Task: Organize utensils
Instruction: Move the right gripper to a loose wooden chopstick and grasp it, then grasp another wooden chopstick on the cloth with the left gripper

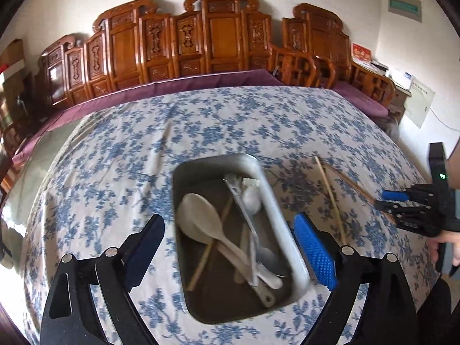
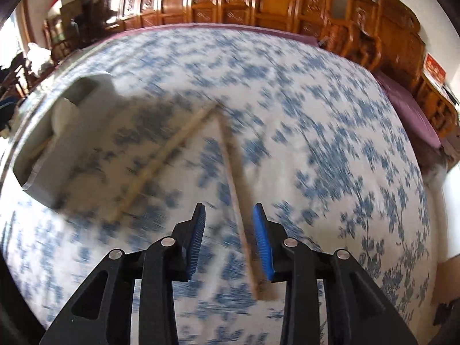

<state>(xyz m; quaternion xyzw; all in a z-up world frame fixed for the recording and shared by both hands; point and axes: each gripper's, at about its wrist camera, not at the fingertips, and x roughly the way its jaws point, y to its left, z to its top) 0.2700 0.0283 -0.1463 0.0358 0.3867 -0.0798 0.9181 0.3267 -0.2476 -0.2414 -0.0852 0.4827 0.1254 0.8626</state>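
The left wrist view looks steeply down, close over the metal tray (image 1: 276,210) on the floral-clothed table (image 1: 115,158). The right wrist view tilts down nearer the cloth. Both share the tray and two chopsticks (image 2: 161,158).

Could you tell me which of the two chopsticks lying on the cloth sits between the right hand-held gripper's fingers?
The darker chopstick on the right; the paler chopstick lies left, nearer the tray.

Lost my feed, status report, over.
Left gripper open over grey metal tray. Right gripper open, straddling one wooden chopstick. Second chopstick loose on cloth. Nothing blocking.
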